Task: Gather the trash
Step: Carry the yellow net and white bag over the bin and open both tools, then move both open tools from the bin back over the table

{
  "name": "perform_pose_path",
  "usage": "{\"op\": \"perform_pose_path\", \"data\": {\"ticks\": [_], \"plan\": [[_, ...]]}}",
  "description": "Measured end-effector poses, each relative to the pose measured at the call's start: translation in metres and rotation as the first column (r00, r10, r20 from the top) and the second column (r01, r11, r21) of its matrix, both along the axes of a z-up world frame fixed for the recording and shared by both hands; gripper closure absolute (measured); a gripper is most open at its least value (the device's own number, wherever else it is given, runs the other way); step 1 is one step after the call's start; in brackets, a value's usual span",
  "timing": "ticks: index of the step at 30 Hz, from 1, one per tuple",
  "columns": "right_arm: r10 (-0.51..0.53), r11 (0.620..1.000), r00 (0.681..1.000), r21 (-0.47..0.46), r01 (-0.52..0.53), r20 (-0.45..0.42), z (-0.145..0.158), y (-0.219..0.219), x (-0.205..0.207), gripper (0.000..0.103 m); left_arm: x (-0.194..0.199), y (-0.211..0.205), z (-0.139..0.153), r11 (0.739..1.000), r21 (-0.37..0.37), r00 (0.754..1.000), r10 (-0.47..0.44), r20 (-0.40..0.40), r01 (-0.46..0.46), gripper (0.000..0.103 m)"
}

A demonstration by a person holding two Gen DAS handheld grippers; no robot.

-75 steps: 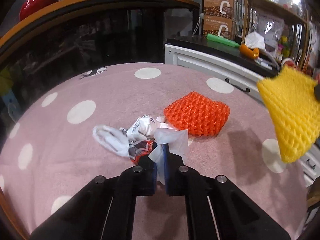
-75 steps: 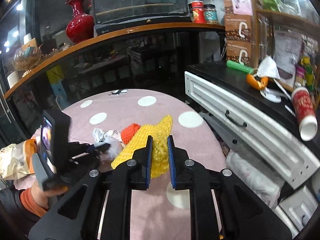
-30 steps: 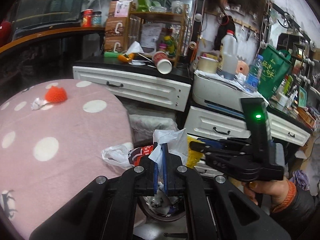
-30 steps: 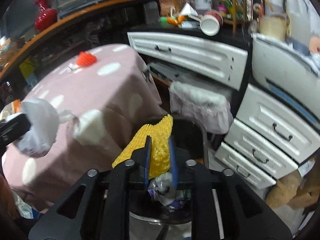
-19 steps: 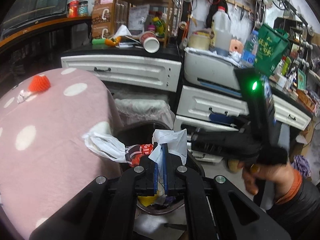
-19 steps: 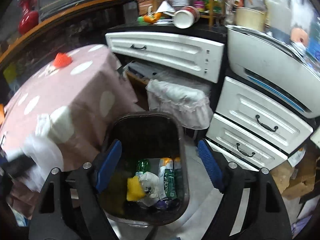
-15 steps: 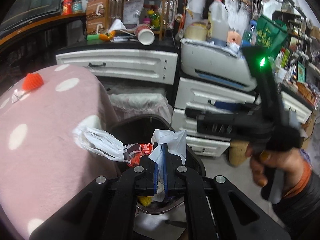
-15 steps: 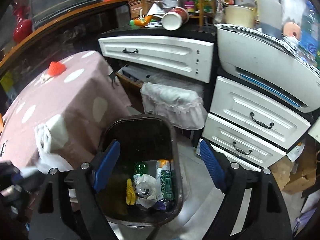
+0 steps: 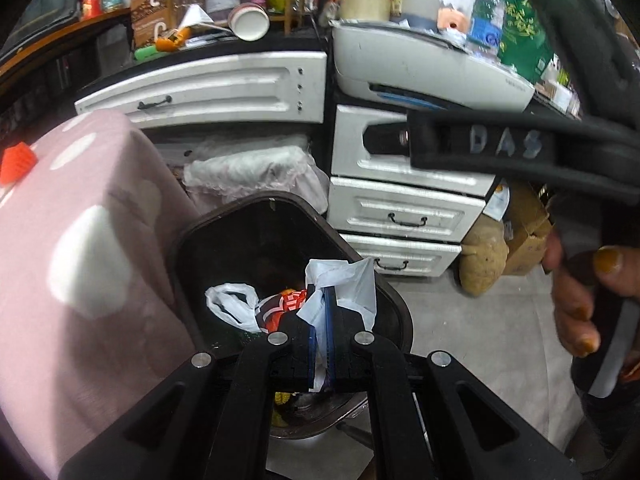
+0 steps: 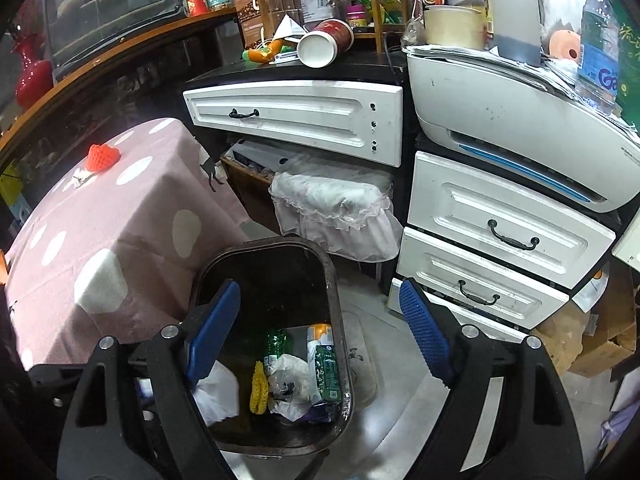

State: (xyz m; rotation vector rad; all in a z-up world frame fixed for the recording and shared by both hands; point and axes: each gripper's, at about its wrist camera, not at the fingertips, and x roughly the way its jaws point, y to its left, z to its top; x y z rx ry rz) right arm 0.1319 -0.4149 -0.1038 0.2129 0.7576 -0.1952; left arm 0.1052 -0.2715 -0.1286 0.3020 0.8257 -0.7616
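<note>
Cluttered room, white drawer units (image 10: 504,236) behind a dark trash bin (image 10: 334,280) standing on the floor.

- Table with pink polka-dot cloth (image 10: 132,216): just left of the bin, its cloth hanging beside the bin wall. An orange foam net (image 10: 103,157) lies on its far part, well apart from the bin.
- Bin contents: yellow foam net (image 10: 258,387), crumpled white plastic, a green bottle (image 10: 275,346) and a can, all at the bottom.
- Left gripper (image 9: 320,344): jaws together, clamped on a white plastic bag (image 9: 344,284) with a red-printed wrapper (image 9: 280,308), held over the bin's opening.
- Right gripper (image 10: 316,336): jaws wide apart, nothing between them, above the bin. A hand (image 9: 576,300) grips its handle, to the right of the bin.
</note>
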Motion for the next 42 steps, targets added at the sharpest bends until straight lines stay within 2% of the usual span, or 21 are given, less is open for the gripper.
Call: {"op": "perform_pose_path", "data": {"ticks": [3, 5, 6, 7, 9, 11, 13, 20, 28, 33, 39, 42], "plan": [[-0.001, 1.000, 1.000, 0.006, 0.001, 0.000, 0.000, -0.002, 0.000, 0.022, 0.003, -0.007, -0.009, 1.000, 0.022, 1.000, -0.006, -0.005, 0.006, 0.097], [-0.002, 1.000, 1.000, 0.010, 0.002, -0.001, 0.000, -0.003, 0.000, 0.022, 0.005, -0.011, -0.015, 1.000, 0.026, 1.000, -0.014, -0.025, 0.014, 0.089], [-0.002, 1.000, 1.000, 0.011, 0.002, -0.001, -0.001, -0.003, 0.001, 0.022, 0.006, -0.012, -0.018, 0.999, 0.030, 0.999, -0.018, -0.038, 0.019, 0.076], [-0.003, 1.000, 1.000, 0.012, 0.003, -0.001, -0.001, -0.004, 0.000, 0.022, 0.007, -0.013, -0.019, 0.999, 0.031, 0.999, -0.017, -0.042, 0.018, 0.051], [-0.005, 1.000, 1.000, 0.015, 0.005, -0.003, -0.001, -0.005, 0.000, 0.018, 0.006, -0.012, -0.017, 1.000, 0.013, 0.999, -0.016, -0.032, 0.016, 0.022], [-0.007, 1.000, 1.000, 0.015, 0.007, 0.001, -0.001, -0.006, 0.000, 0.015, 0.001, -0.008, -0.012, 0.999, -0.021, 1.000, -0.024, -0.011, 0.024, 0.014], [-0.011, 1.000, 1.000, 0.013, 0.011, 0.003, -0.001, -0.007, 0.000, 0.010, -0.004, -0.009, -0.008, 0.999, -0.011, 0.999, -0.049, -0.003, 0.049, 0.006], [-0.017, 1.000, 1.000, 0.025, 0.017, 0.005, -0.003, -0.011, -0.001, 0.007, -0.029, -0.002, 0.015, 0.996, -0.001, 0.992, -0.088, 0.095, 0.088, 0.005], [0.007, 1.000, 1.000, 0.025, -0.007, -0.009, -0.006, -0.003, 0.003, 0.007, -0.039, 0.015, 0.043, 0.995, -0.033, 0.987, -0.091, 0.133, 0.096, 0.005], [0.041, 0.998, 0.999, 0.048, -0.040, -0.021, -0.008, 0.006, 0.010, 0.007, -0.034, 0.033, 0.053, 0.997, -0.041, 0.990, -0.064, 0.122, 0.069, 0.005], [0.162, 0.980, 0.986, 0.118, -0.158, -0.029, -0.002, 0.041, 0.039, 0.007, -0.011, 0.071, 0.070, 1.000, -0.024, 0.992, -0.011, 0.124, 0.014, 0.005], [0.243, 0.962, 0.970, 0.130, -0.239, -0.016, 0.009, 0.067, 0.062, 0.007, 0.012, 0.101, 0.079, 0.999, -0.006, 0.988, 0.048, 0.147, -0.047, 0.005]]}}
